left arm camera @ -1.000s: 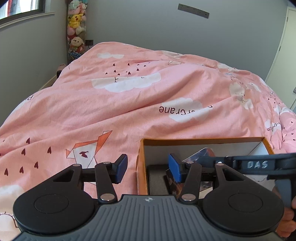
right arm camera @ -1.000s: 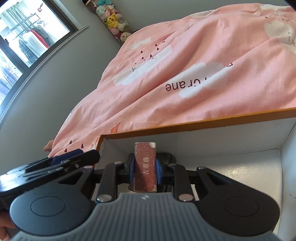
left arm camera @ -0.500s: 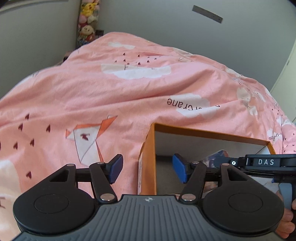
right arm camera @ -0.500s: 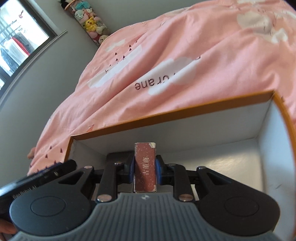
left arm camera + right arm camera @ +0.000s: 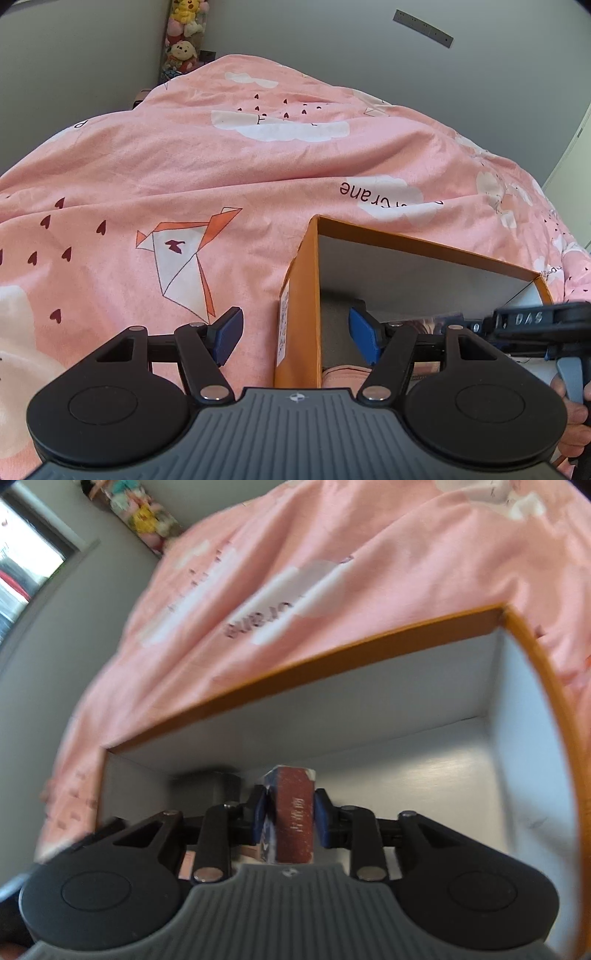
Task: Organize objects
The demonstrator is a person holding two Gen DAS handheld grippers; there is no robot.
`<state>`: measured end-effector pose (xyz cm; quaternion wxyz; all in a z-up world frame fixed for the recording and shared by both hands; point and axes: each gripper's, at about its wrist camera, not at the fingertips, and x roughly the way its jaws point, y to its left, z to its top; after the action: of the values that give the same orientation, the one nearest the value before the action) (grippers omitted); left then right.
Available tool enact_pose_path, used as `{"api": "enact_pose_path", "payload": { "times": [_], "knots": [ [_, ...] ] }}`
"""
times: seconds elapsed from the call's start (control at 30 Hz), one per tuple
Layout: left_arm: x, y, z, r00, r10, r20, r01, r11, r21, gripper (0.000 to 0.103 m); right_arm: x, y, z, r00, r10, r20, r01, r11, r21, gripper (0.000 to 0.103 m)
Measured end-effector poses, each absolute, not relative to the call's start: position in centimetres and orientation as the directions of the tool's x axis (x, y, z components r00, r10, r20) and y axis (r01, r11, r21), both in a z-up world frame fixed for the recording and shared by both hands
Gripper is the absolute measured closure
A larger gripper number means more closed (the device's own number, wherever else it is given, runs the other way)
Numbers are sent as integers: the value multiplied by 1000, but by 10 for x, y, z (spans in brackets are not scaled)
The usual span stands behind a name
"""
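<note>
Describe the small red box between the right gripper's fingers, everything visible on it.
The small red box is a slim, upright carton, seemingly cardboard, with a brick-red face bearing pale vertical characters, a blue-and-white side panel and a pale top edge. It stands between the blue pads of the right gripper, whose jaws are opening; a sliver of gap shows at the right pad, so any contact is unclear. It hangs inside the orange box, above its white floor. Its underside is hidden.

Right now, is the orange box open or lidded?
Open. The orange box has no lid: both wrist views look straight past its rim to the white inside, where the right gripper holds a red pack.
</note>
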<state>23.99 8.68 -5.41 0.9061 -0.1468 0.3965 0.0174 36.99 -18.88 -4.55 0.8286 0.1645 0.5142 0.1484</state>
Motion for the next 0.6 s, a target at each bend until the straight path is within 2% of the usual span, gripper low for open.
{"api": "enact_pose_path", "payload": {
  "times": [0.1, 0.27, 0.37, 0.4, 0.53, 0.6],
  "knots": [
    [237, 87, -52, 690, -92, -718, -147, 954, -263, 27, 369, -191, -52, 377, 384, -843, -78, 920, 384, 67],
    [233, 81, -51, 688, -77, -721, -136, 963, -233, 27, 362, -193, -61, 291, 347, -891, -97, 938, 333, 67],
    [231, 77, -51, 691, -65, -720, -130, 968, -212, 27, 357, -183, -56, 282, 309, -908, -208, 944, 256, 47],
    [230, 76, -51, 691, -62, -720, -130, 970, -207, 27, 355, -177, -54, 290, 293, -911, -267, 939, 216, 37],
    [227, 73, -51, 692, -50, -720, -139, 970, -201, 27, 342, -152, -47, 311, 241, -919, -505, 862, 55, 28],
    [226, 72, -52, 691, -31, -722, -155, 969, -190, 27, 338, -144, -50, 303, 202, -931, -562, 827, -3, 28]
  ]
}}
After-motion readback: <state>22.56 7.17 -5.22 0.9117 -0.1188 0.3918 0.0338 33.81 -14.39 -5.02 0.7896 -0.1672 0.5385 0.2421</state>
